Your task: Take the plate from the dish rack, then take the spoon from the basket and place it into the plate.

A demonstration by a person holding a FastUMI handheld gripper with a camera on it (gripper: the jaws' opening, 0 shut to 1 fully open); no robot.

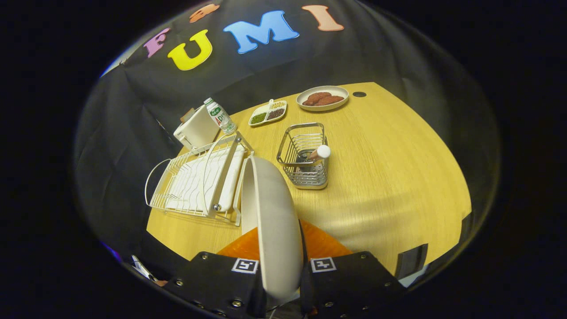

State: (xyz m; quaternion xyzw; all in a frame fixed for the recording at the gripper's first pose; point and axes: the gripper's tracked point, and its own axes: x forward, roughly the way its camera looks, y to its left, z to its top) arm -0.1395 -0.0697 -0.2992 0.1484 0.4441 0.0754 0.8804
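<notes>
My gripper (280, 259) is shut on a white plate (270, 212), which stands on edge between the two fingers and rises ahead of them above the table. The white wire dish rack (195, 181) stands just left of the plate, with nothing in its slots. Beyond the plate and slightly right stands the metal wire basket (304, 156). The spoon (318, 153) leans inside it with its pale rounded handle end sticking up.
The wooden table (390, 177) stretches to the right. At the back are a divided tray of beans (268, 113), an oval dish with brown food (322, 98), a small bottle (220, 116) and a white toaster (196, 130). An orange mat (325, 243) lies under the fingers.
</notes>
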